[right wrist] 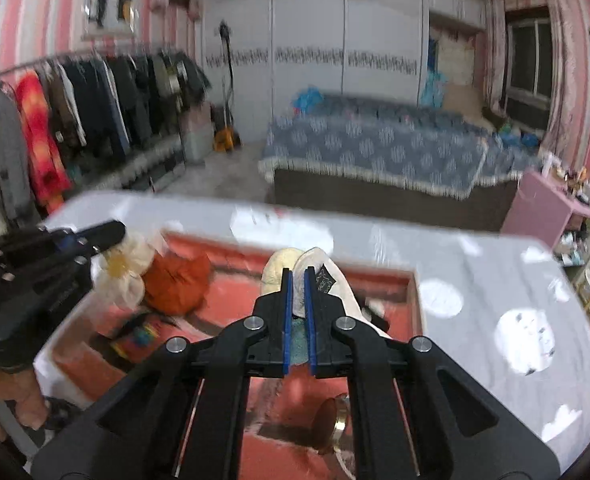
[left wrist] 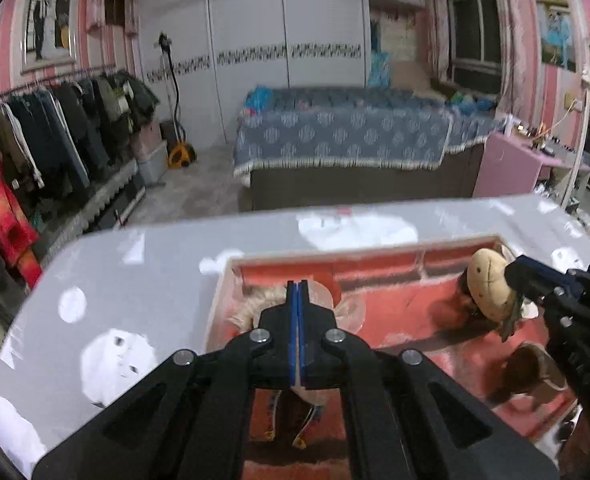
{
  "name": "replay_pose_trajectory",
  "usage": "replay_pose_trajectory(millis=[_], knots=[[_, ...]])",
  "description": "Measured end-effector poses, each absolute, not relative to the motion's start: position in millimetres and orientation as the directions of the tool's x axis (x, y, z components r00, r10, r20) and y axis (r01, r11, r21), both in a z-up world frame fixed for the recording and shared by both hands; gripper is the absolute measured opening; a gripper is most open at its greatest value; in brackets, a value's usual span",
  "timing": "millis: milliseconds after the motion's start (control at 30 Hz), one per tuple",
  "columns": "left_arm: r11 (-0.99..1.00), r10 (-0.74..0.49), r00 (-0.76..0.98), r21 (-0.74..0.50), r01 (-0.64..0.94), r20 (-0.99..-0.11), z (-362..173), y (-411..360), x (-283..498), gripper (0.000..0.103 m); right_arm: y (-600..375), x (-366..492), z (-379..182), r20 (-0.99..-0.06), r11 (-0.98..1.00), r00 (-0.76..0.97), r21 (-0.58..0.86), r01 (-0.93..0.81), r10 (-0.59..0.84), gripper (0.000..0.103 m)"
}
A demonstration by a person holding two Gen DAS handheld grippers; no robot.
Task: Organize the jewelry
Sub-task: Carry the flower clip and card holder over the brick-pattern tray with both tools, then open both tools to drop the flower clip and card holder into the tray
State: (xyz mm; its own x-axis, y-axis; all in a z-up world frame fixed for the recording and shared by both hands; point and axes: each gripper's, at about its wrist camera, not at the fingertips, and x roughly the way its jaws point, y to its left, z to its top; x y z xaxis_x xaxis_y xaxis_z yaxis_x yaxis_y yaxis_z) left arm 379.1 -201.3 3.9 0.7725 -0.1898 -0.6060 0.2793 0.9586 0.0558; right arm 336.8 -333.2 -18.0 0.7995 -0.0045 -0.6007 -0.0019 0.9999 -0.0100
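Both jaws closed, nothing held: left gripper point(left wrist: 297, 286) and right gripper point(right wrist: 298, 274) hover over the red-lined box point(left wrist: 375, 246). Pouches point(right wrist: 177, 278) and a bangle point(right wrist: 337, 424) lie loose inside, so sorting looks barely begun. Box walls are close, table point(right wrist: 475, 264) around it bare

Your surface point(left wrist: 135, 264) at lower left is glossy, throwing white glare patches. The box point(right wrist: 415, 292) at center has a matt, velvety red lining. Both grippers' fingers point(left wrist: 297, 300) look like matt black plastic with smooth blue pads and shiny metal rivets.
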Motion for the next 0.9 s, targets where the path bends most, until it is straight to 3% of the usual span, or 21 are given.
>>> replay_pose_trajectory(millis=[133,400,467,500,533,633,733,833,900], knots=[[0.949,-0.225,0.704,0.013,0.315,-0.673,-19,-205,392,0.000,-334,349,-38,-0.636,1.000,0.772,0.003,0.001,0.001,0.008],[0.946,-0.217,0.697,0.028,0.322,-0.683,-22,-211,393,0.003,-338,351,-42,-0.655,0.999,0.756,0.045,0.012,0.020,0.015],[0.945,-0.231,0.697,0.014,0.327,-0.679,-17,-208,391,0.021,-338,345,-35,-0.641,0.999,0.767,0.051,0.009,0.026,0.020],[0.946,-0.238,0.707,0.005,0.323,-0.665,-8,-203,387,0.043,-339,338,-29,-0.632,0.998,0.774,0.056,0.004,0.033,0.020],[0.947,-0.249,0.723,-0.005,0.322,-0.644,0,-199,381,0.052,-339,333,-23,-0.624,0.998,0.781,0.059,0.000,0.037,0.023],[0.945,-0.260,0.756,0.002,0.327,-0.601,28,-190,363,0.052,-340,310,5,-0.582,0.999,0.812,0.050,-0.009,0.037,0.026],[0.947,-0.264,0.791,0.009,0.322,-0.552,60,-173,338,0.052,-342,294,22,-0.553,0.999,0.832,0.049,-0.010,0.035,0.041],[0.948,-0.271,0.822,0.012,0.319,-0.500,85,-149,302,0.052,-345,250,56,-0.484,0.999,0.875,0.047,-0.008,0.030,0.044],[0.945,-0.286,0.842,0.011,0.327,-0.457,94,-128,272,0.053,-350,222,68,-0.454,0.999,0.891,0.054,-0.004,0.028,0.055]])
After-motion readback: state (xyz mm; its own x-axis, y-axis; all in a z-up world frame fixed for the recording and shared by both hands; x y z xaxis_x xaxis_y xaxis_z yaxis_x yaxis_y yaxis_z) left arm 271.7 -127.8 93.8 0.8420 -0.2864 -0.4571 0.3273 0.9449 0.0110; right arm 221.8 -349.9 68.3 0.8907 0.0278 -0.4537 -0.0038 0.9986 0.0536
